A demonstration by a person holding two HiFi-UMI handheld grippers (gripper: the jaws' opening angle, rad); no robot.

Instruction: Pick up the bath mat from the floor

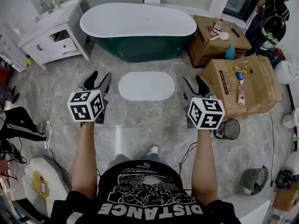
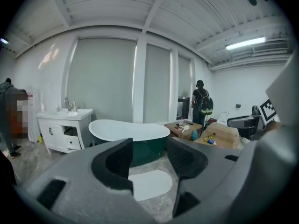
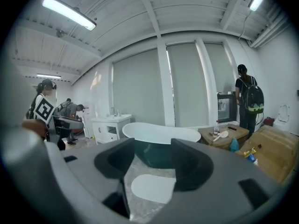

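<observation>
The white bath mat (image 1: 146, 85) lies flat on the floor (image 1: 140, 120) in front of the bathtub (image 1: 138, 27). The left gripper (image 1: 99, 78) and right gripper (image 1: 195, 80) hover short of it, fingers (image 1: 90, 80) partly open and empty.

One bath mat (image 1: 146, 85), one bathtub (image 1: 140, 48), one vanity (image 1: 44, 45), two cardboard boxes (image 1: 205, 27) (image 1: 264, 85)

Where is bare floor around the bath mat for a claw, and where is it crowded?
Bare tile runs from the bath mat to the person's shoe, and left toward the vanity. Crowded on the right: cardboard boxes, wire basket. The bathtub closes the far side.
</observation>
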